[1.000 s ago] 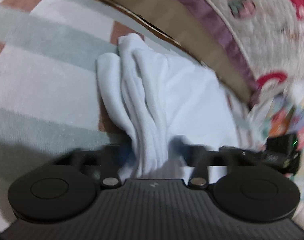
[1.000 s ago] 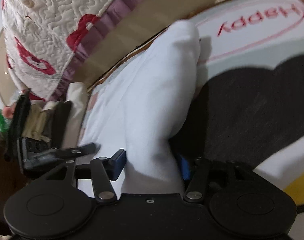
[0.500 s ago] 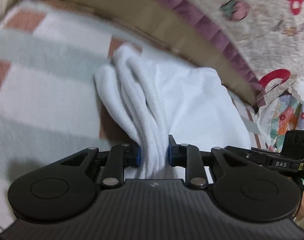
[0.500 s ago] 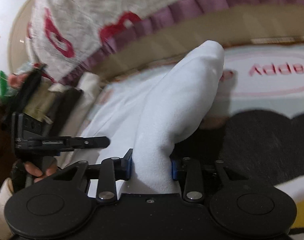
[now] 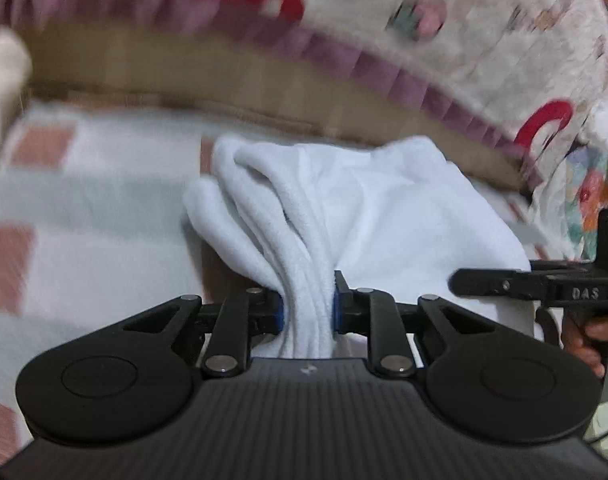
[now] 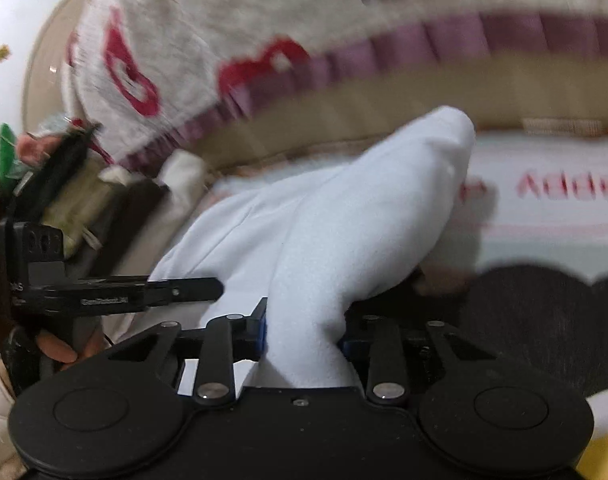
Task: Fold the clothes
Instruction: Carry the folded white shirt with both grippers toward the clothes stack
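Patterned mat (image 5: 103, 208) on the floor, quilted bedspread (image 5: 464, 40) with purple ruffle hanging behind it. White fleece garment (image 5: 384, 208) lies bunched on the mat, just in front of the bedspread. Left gripper (image 5: 307, 312) fingers clamped on its gathered folds; right gripper (image 6: 304, 332) fingers clamped on another bunch of the garment (image 6: 344, 240). Background blurred.

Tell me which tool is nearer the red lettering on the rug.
Right. The right tool, shut on the white garment, has the red lettering just ahead to its right; the left tool grips the garment's other end, farther from the lettering.
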Demonstrator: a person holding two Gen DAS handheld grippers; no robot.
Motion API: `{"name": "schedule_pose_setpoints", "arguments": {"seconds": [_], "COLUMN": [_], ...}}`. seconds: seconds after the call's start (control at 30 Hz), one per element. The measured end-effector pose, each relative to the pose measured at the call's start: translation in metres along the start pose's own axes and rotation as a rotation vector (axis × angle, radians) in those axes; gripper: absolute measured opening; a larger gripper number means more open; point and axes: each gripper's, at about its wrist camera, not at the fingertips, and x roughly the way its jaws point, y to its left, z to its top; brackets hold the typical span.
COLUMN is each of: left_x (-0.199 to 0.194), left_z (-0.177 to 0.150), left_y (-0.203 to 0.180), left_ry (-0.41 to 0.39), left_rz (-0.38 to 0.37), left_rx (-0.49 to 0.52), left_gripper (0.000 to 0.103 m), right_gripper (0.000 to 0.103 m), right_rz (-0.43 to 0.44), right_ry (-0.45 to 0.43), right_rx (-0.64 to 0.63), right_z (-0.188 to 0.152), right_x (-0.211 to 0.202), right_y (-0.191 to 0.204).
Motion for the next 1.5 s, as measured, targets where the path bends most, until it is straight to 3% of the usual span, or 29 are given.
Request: {"name": "schedule_pose_setpoints", "arguments": {"seconds": [0.13,0.23,0.43,0.57,0.77,0.97,1.1,1.2,1.3,1.37,1.47,1.5], "left_x": [-0.056,-0.103,-0.2,-0.264,-0.355,-0.422,-0.453,-0.462,-0.444,-0.409,-0.353,-0.343], "left_z": [0.023,0.024,0.027,0.037,0.082,0.149,0.192,0.22,0.233,0.223,0.186,0.173], "left_y": [-0.003,-0.005,-0.007,-0.027,-0.037,-0.004,0.025,0.065,0.121,0.161,0.209,0.214], "left_ry": [-0.129,-0.21,-0.275,-0.322,-0.361,-0.373,-0.396,-0.358,-0.259,-0.139,-0.003,-0.012], "left_rz": [-0.007,0.033,0.09,0.213,0.384,0.52,0.617,0.63,0.623,0.65,0.741,0.762], "left_rx": [-0.059,-0.051,-0.06,0.04,0.138,0.118,0.113,0.038,-0.064,-0.127,-0.221,-0.196], "left_gripper": [0.019,0.019,0.019,0.019,0.019,0.019,0.02,0.02,0.023,0.025,0.025,0.024], "right_gripper": [0.036,0.035,0.035,0.035,0.035,0.035,0.035,0.036,0.037,0.041,0.045,0.047], "right_rz": [0.022,0.049,0.169,0.269,0.391,0.477,0.561,0.656,0.642,0.59,0.46,0.439], "right_ry": [-0.084,-0.126,-0.188,-0.237,-0.297,-0.302,-0.304,-0.217,0.042,0.216,0.28,0.274], "right_rx": [-0.135,-0.27,-0.312,-0.357,-0.463,-0.535,-0.509,-0.366,-0.091,0.072,0.048,0.04], "right_z": [0.029,0.048,0.048,0.056,0.099,0.17,0.218,0.25,0.257,0.234,0.184,0.167], "right_x": [-0.032,-0.048,-0.066,-0.076,-0.081,-0.047,-0.01,0.03,0.107,0.163,0.206,0.212], "right_y": [0.052,0.097,0.153,0.192,0.268,0.348,0.39,0.402,0.385,0.363,0.339,0.329]}}
